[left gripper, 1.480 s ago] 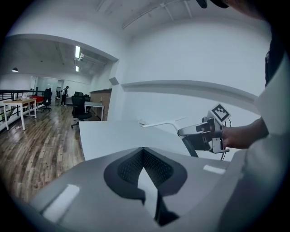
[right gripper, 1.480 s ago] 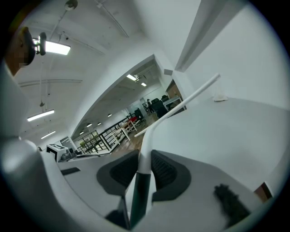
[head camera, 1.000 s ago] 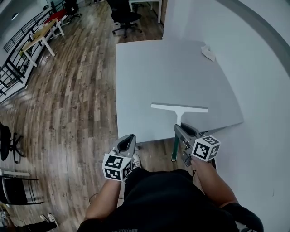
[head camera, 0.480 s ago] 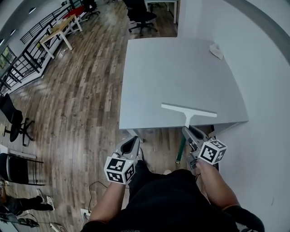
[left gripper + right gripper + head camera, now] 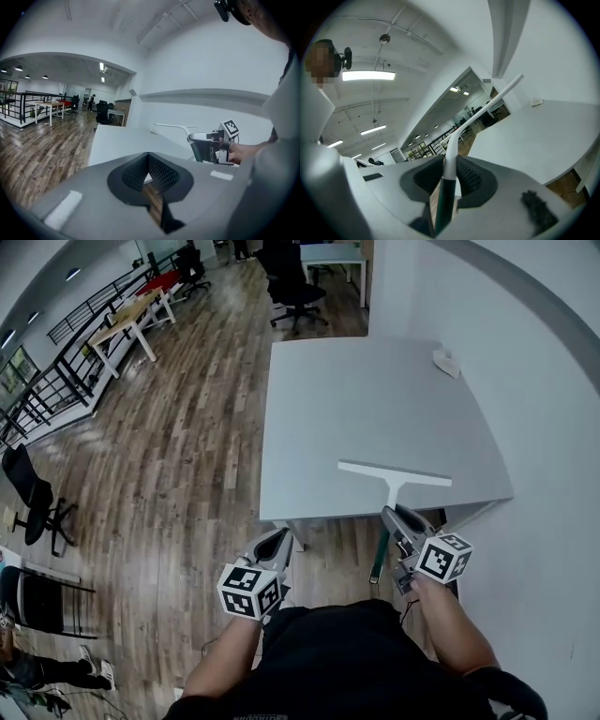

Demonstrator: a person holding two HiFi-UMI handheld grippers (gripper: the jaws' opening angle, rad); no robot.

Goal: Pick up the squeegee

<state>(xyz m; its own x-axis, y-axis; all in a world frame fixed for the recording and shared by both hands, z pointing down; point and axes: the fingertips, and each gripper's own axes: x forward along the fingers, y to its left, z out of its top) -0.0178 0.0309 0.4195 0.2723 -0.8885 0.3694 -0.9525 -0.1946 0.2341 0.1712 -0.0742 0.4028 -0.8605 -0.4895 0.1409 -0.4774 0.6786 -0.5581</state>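
Observation:
The squeegee has a long white blade (image 5: 394, 472) and a white-to-green handle (image 5: 379, 557). It hangs in the air over the near edge of the grey table (image 5: 356, 399). My right gripper (image 5: 397, 521) is shut on the handle, which runs up between the jaws in the right gripper view as the squeegee (image 5: 451, 159), with the gripper (image 5: 449, 174) closed round it. My left gripper (image 5: 273, 546) hovers over the floor to the left of the table, shut with nothing in it. In the left gripper view my left gripper (image 5: 149, 174) looks toward the squeegee (image 5: 171, 125).
A small white object (image 5: 444, 362) lies at the table's far right corner. A white wall (image 5: 544, 427) runs along the right. Wooden floor (image 5: 169, 456) spreads left, with a black office chair (image 5: 292, 282) beyond the table, desks (image 5: 141, 310) far left and another chair (image 5: 33, 498).
Both grippers have drifted a little to the right and lower in the head view. The squeegee has gone along in the right gripper. The left gripper has stayed shut and empty.

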